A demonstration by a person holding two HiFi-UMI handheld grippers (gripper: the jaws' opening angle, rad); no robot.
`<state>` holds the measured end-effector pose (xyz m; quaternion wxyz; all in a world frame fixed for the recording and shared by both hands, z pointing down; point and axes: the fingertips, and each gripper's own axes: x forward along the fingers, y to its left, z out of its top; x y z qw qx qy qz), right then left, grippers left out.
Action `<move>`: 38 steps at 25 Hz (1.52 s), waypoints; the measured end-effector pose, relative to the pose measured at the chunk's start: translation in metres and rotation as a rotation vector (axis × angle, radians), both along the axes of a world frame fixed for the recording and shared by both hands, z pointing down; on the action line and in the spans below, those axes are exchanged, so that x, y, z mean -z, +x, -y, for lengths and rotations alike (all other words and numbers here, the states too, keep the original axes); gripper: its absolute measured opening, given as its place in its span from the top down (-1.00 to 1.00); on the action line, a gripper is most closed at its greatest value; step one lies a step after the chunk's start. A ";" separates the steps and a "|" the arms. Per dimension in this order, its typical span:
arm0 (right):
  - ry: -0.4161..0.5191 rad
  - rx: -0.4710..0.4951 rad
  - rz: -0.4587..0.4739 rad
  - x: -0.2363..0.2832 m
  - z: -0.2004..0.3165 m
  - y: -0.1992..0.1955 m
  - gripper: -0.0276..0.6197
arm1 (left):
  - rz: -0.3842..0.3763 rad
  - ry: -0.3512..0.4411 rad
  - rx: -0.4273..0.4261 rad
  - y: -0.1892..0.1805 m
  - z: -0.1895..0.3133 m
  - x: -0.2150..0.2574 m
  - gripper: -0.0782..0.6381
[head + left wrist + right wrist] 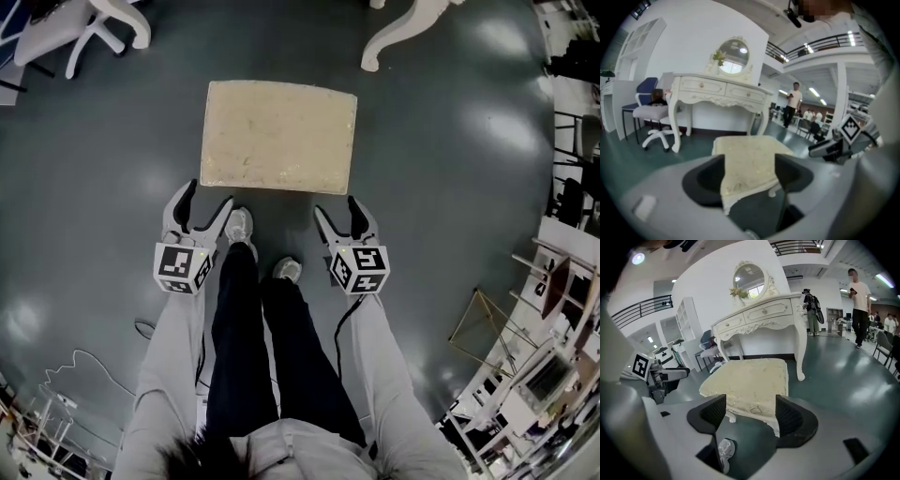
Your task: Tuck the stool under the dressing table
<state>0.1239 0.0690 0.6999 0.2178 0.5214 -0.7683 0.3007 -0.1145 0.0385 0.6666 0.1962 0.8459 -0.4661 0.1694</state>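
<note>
The stool has a cream cushion and white legs and stands on the dark floor in front of me. One white leg of the dressing table shows at the top of the head view. My left gripper hovers open just short of the stool's near left corner. My right gripper is open too, by the near right corner. In the left gripper view the stool shows between the left gripper's jaws, untouched, with the table behind. The right gripper likewise frames the stool before the table.
A white office chair stands left of the table. Shelving and clutter line the right side. A cable lies on the floor at the left. My shoes are just behind the stool. People stand far off.
</note>
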 end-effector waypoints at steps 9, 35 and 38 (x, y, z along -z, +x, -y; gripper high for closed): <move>-0.014 0.009 -0.022 -0.038 0.020 0.010 -0.28 | 0.042 -0.035 -0.025 -0.002 0.006 -0.044 -0.19; -0.056 0.015 -0.039 -0.075 0.033 0.014 -0.29 | 0.079 -0.118 0.003 -0.004 0.018 -0.100 -0.30; -0.061 0.012 -0.046 -0.076 0.033 0.014 -0.29 | 0.071 -0.121 0.001 -0.004 0.017 -0.101 -0.30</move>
